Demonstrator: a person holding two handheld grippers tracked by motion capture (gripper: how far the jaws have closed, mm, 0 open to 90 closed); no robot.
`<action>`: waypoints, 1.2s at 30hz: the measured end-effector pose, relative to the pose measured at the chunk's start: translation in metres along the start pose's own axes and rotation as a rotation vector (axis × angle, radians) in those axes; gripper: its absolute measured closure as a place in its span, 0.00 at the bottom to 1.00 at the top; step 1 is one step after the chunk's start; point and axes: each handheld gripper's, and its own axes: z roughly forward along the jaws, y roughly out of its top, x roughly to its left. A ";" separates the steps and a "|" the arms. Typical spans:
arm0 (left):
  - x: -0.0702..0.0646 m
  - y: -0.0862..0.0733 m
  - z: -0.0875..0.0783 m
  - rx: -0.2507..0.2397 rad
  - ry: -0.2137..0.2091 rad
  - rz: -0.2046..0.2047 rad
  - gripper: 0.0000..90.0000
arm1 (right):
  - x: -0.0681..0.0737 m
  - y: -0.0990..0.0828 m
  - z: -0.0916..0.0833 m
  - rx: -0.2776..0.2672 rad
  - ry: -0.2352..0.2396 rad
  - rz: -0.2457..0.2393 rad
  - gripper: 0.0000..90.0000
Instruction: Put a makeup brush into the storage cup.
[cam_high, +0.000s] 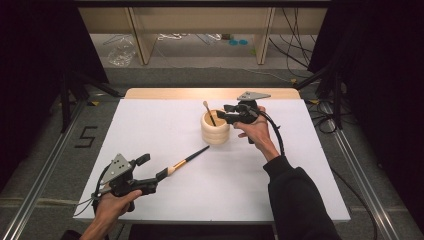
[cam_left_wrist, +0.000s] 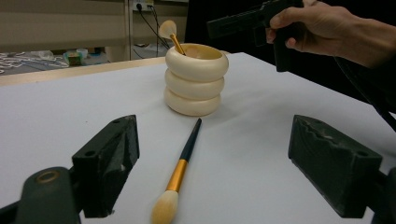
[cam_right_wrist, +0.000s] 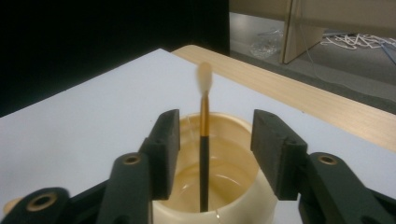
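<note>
A cream ringed holder (cam_high: 215, 129) (cam_left_wrist: 195, 79) (cam_right_wrist: 233, 177) stands at the middle of the white table. One black-and-gold brush (cam_high: 208, 112) (cam_left_wrist: 171, 35) (cam_right_wrist: 204, 140) leans inside it, bristles up. My right gripper (cam_high: 223, 112) (cam_right_wrist: 218, 126) hovers at the holder's rim, open, its jaws on either side of that brush without touching it. A second brush (cam_high: 189, 159) (cam_left_wrist: 182, 170) lies flat on the table, handle tip toward the holder. My left gripper (cam_high: 152, 167) (cam_left_wrist: 217, 140) is open low over the table, its jaws straddling the bristle end.
The white tabletop (cam_high: 165, 125) ends in a wooden strip (cam_high: 200, 93) at the back. Beyond it are wooden shelf legs (cam_high: 140, 40), cables and a plastic bag (cam_high: 121, 54) on the floor. Metal rails (cam_high: 45, 175) run along both sides.
</note>
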 end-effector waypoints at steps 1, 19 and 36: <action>0.000 0.000 0.000 0.000 -0.001 0.000 0.18 | 0.001 0.001 -0.002 0.005 -0.004 0.003 0.53; 0.000 0.000 0.000 0.002 0.000 0.001 0.18 | 0.011 -0.003 -0.036 -0.007 -0.090 -0.024 0.30; 0.000 0.000 0.001 0.005 0.000 0.003 0.18 | 0.025 -0.020 -0.072 -0.047 -0.147 0.000 0.26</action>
